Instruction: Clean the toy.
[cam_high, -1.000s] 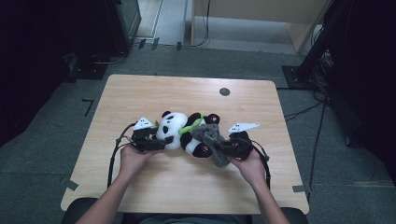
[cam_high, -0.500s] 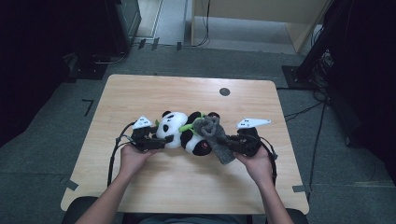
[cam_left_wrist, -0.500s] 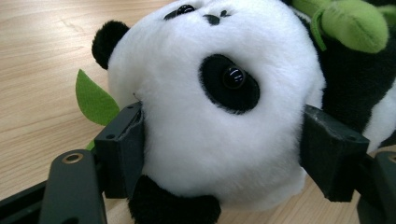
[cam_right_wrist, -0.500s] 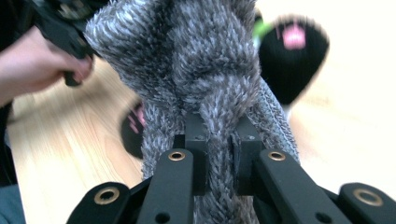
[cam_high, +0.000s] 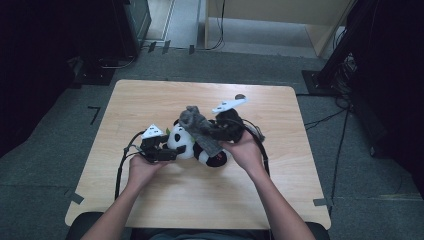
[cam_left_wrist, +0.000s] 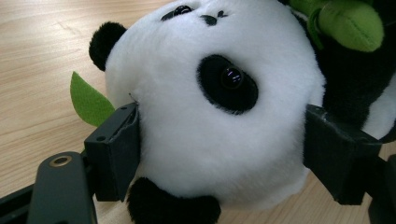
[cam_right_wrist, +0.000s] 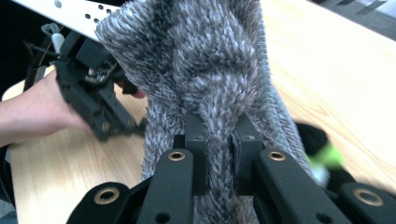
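Right gripper fingers pinched tight on a fold of grey fuzzy cloth; cloth bunches up above the fingers and hangs down past them. In the high view the right gripper is lifted off the tabletop, the grey cloth draping from it over the panda plush.

Left gripper fingers sit either side of the panda's white head, one at each cheek, wide apart. They have just been opening; whether the pads still press the fur, cannot tell clearly, left one looks just touching. Left gripper in the high view sits low at the plush's left end.

Panda lies on its side mid-tabletop, green leaf poking out by its ear, green bamboo piece at its chest.

Person's hands hold both grippers, forearms coming in from the bottom edge.
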